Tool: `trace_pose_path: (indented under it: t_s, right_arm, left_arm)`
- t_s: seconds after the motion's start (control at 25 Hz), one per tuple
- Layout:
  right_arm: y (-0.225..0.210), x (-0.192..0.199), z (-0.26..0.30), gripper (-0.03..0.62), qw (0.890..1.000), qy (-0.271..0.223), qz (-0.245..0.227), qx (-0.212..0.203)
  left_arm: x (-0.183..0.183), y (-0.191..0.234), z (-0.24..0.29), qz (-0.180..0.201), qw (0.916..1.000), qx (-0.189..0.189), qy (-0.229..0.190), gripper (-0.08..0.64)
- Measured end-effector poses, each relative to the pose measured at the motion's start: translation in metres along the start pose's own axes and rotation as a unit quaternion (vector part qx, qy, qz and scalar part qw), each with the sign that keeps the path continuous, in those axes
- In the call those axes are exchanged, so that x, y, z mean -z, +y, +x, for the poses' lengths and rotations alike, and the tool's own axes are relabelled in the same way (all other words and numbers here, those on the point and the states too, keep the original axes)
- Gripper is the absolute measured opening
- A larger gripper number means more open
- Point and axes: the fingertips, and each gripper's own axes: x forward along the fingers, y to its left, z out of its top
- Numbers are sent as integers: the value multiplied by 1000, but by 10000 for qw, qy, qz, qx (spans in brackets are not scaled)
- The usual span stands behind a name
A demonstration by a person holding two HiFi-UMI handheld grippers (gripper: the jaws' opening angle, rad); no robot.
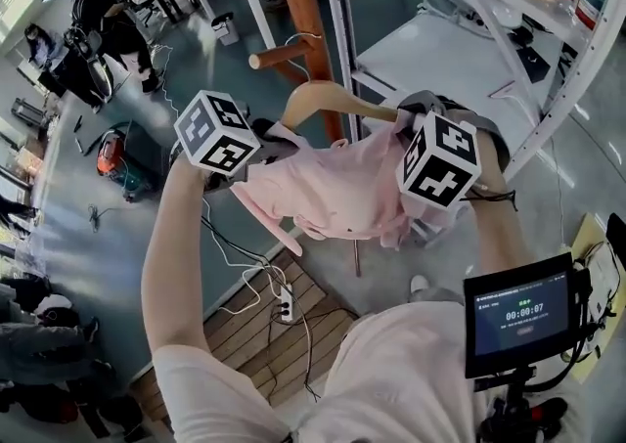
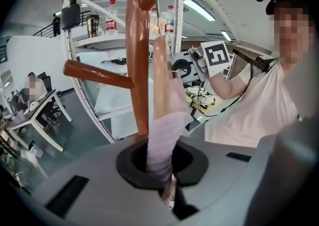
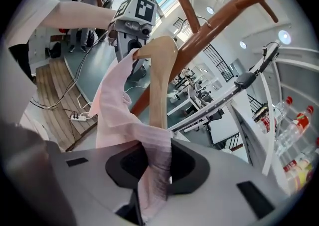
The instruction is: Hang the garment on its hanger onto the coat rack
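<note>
Left gripper [image 2: 167, 190] has its jaws pressed together on a fold of the pink garment [image 1: 337, 192], at one end of the wooden hanger [image 1: 328, 96]. Right gripper [image 3: 152, 190] pinches the pink fabric in the same way at the hanger's other end. Between them, the hanger's long axis runs from one gripper to the other, roughly level, with the garment draped below it in mid-air and nothing resting on the rack.

From the middle of the hanger a thin wire hook [image 2: 157, 8] rises away from both grippers toward the brown coat rack pole [image 1: 305, 11], which stands just beyond the hanger. In the head view the hook sits close beside a short round-ended peg [image 1: 279, 57] that sticks out from the pole toward the person's left. Whether the wire touches the peg cannot be told.

The left gripper looks nearer to that peg than the right one. Judging from this, the hook's open curve has yet to drop over a peg, so the coming move probably turns on lifting the hanger's middle and steering the hook sideways onto it.
</note>
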Motion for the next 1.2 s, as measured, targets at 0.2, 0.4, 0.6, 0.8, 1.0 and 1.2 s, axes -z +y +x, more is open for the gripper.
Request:
trace_pose_path:
  t_s: [0.2, 0.4, 0.6, 0.8, 1.0, 1.2]
  right_arm:
    - [1, 12, 16, 87, 9999, 87, -2, 130]
    - [-11, 17, 17, 87, 9991, -5, -68, 422]
    - [-2, 9, 23, 89, 9982, -350, -139, 471]
    - [-10, 20, 10, 146, 9965, -770, -21, 339]
    - [-8, 21, -10, 146, 9871, -1579, 212, -133]
    - [-31, 3, -50, 146, 9642, -2606, 454, 157]
  left_arm:
    - [5, 14, 19, 192, 9997, -170, -6, 12]
    - [0, 27, 25, 518, 9946, -885, 189, 12]
    - [15, 30, 13, 592, 9865, -1525, 94, 34]
    - [22, 29, -7, 614, 9684, -2416, 52, 131]
    - [42, 15, -26, 521, 9531, -2979, 57, 184]
    - [54, -6, -61, 309, 9332, -3575, -216, 186]
